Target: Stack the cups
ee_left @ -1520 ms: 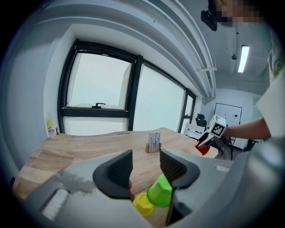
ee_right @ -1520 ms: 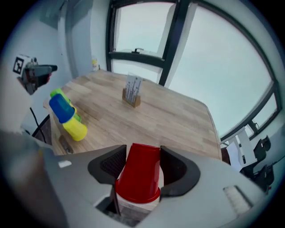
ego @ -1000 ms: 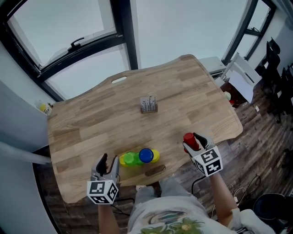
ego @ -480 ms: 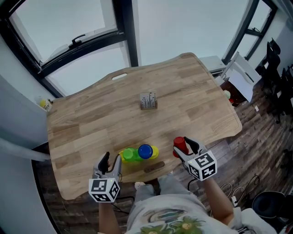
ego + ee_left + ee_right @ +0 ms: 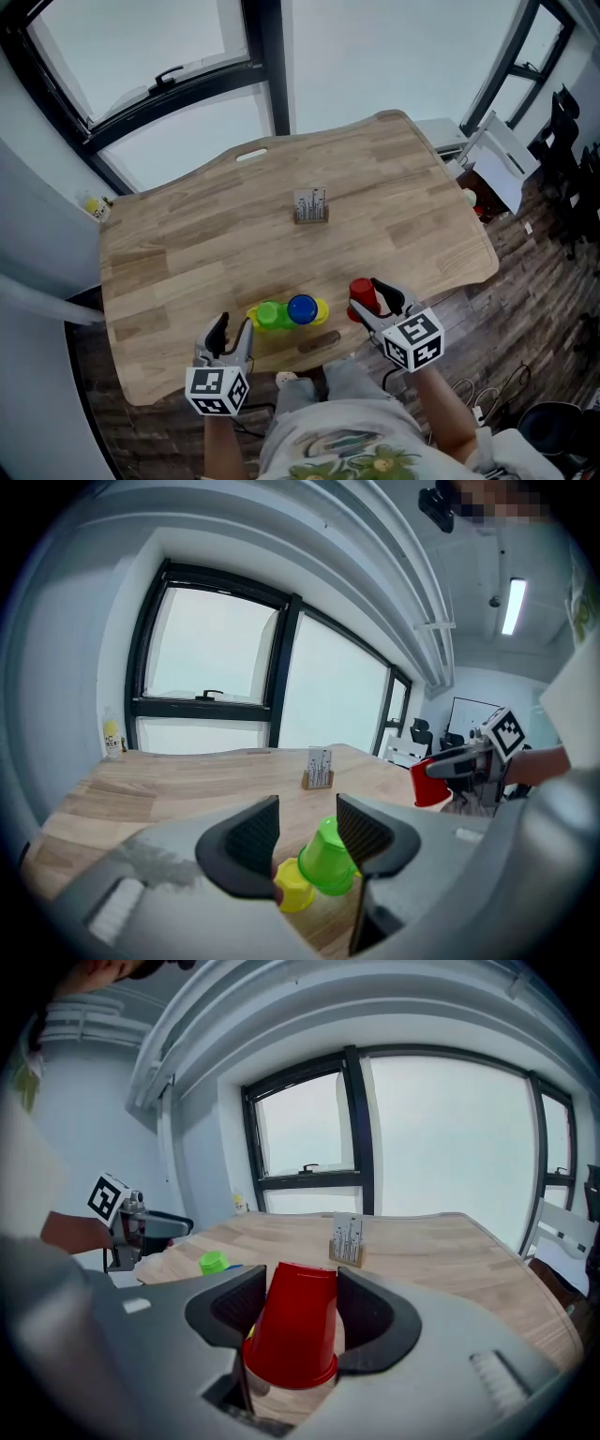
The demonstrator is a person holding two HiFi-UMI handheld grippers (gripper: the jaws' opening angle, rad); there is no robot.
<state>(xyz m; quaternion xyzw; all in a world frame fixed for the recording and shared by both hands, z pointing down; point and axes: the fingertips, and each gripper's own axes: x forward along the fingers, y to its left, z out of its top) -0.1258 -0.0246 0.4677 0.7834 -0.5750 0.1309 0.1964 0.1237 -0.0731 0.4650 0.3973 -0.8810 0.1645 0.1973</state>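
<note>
The right gripper (image 5: 300, 1294) has its fingers clamped on an upturned red plastic cup (image 5: 292, 1335), glossy and rim-down, by the near edge of the wooden table (image 5: 187, 244). Off to its left, a green cup (image 5: 328, 862), a yellow cup (image 5: 292, 893) and a blue cup (image 5: 301, 308) huddle together; whether any are nested cannot be told. The left gripper (image 5: 307, 810) waits with jaws apart and empty, the green cup just past its tips. The red cup, at least, looks not yet stacked.
</note>
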